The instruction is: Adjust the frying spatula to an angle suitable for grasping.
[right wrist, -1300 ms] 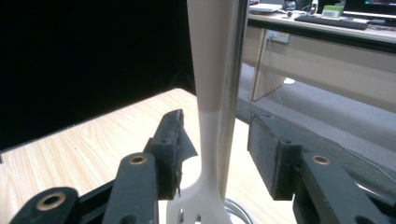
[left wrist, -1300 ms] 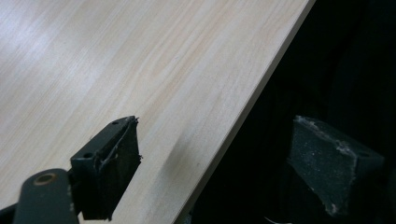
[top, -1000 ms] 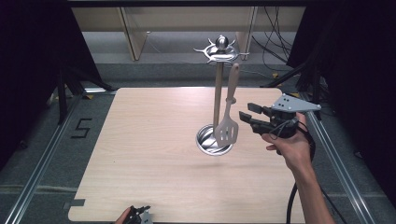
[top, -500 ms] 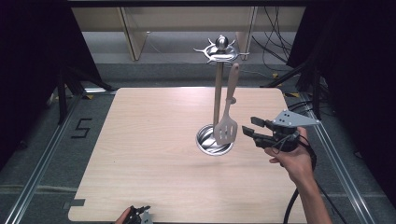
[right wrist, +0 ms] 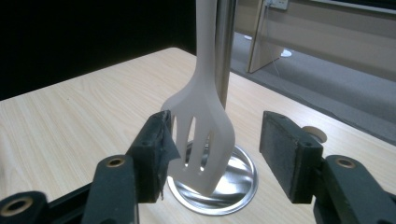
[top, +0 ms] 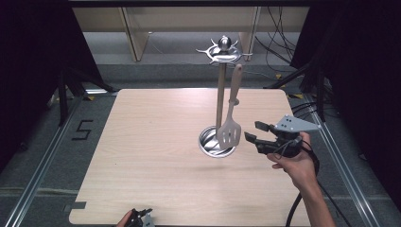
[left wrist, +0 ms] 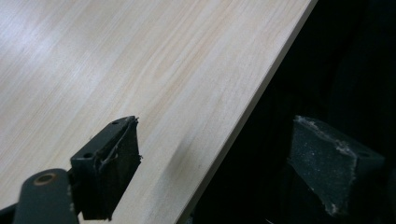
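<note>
One slotted cream spatula (top: 230, 127) hangs from one polished steel stand (top: 220, 101) with a round base on your pale woodgrain table (top: 142, 156). Your right gripper (top: 257, 135) holds its fingers apart beside the blade; your left gripper (left wrist: 224, 163) is likewise spread, empty, at the table's edge.

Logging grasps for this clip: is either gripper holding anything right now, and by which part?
Nothing is held. The right gripper is open beside the hanging spatula; the left gripper is open at the table edge.
</note>
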The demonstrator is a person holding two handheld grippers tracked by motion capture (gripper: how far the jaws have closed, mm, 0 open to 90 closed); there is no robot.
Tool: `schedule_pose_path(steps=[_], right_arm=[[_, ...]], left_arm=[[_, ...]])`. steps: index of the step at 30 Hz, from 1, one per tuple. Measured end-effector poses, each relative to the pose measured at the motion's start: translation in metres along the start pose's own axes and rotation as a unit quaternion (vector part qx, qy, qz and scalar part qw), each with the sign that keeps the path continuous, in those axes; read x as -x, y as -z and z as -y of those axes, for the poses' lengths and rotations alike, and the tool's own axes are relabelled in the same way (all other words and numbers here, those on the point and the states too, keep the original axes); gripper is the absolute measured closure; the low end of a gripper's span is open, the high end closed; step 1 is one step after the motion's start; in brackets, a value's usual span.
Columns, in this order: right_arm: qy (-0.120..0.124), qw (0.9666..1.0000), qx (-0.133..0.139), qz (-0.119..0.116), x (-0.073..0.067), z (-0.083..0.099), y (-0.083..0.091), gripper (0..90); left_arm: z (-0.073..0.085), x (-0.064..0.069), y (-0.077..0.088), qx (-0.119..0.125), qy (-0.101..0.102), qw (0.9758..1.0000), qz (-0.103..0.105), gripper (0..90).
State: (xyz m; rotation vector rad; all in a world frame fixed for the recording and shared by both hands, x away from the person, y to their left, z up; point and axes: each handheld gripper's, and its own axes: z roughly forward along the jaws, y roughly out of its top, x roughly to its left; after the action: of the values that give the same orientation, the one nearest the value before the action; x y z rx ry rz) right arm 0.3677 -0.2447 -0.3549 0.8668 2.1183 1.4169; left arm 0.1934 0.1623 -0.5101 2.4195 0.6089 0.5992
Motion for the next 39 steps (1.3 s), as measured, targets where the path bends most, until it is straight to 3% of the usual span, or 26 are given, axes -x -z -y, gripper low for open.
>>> schedule_pose_path(steps=[4,5,8,9,20,21,24,28,29,36,39], right_arm=[[-0.011,0.9999,-0.001,0.002,-0.002,0.003,-0.003,42.7],[-0.008,0.9999,-0.011,-0.004,-0.002,0.003,-0.002,42.4],[0.001,1.0000,-0.007,-0.006,-0.001,0.004,-0.003,41.4],[-0.010,0.9999,-0.010,-0.003,-0.004,0.005,-0.002,40.9],[-0.002,0.9997,-0.026,0.000,-0.003,0.019,0.001,38.8],[-0.014,0.9993,-0.033,-0.003,-0.005,0.021,0.002,38.5],[-0.016,0.9992,-0.036,-0.001,-0.006,0.026,0.000,38.1],[-0.003,0.9994,-0.034,-0.003,-0.005,0.028,-0.001,38.1],[-0.017,0.9991,-0.039,-0.003,-0.008,0.029,-0.001,38.1],[-0.004,0.9986,-0.052,-0.001,-0.009,0.035,0.001,37.8],[-0.012,0.9983,-0.057,-0.003,-0.010,0.038,0.002,37.7]], left_arm=[[0.000,0.000,0.000,-0.002,-0.002,1.0000,-0.004,15.6],[0.000,0.000,0.000,-0.001,-0.002,1.0000,-0.003,15.6],[0.000,0.000,0.001,0.000,-0.001,1.0000,-0.002,15.6],[0.000,0.000,0.001,0.000,-0.001,1.0000,-0.002,15.6],[0.000,0.000,0.000,-0.001,-0.001,1.0000,-0.001,15.6],[0.000,0.000,0.000,-0.003,-0.004,1.0000,-0.004,15.6],[0.000,0.000,-0.001,0.000,-0.001,1.0000,0.006,15.6],[0.000,-0.001,0.000,0.000,-0.001,1.0000,-0.001,15.6],[-0.001,0.000,0.000,0.000,0.000,1.0000,-0.001,15.6],[-0.003,0.000,0.000,0.001,-0.002,1.0000,0.002,15.6],[-0.003,0.000,-0.001,-0.004,-0.002,1.0000,-0.002,15.7]])
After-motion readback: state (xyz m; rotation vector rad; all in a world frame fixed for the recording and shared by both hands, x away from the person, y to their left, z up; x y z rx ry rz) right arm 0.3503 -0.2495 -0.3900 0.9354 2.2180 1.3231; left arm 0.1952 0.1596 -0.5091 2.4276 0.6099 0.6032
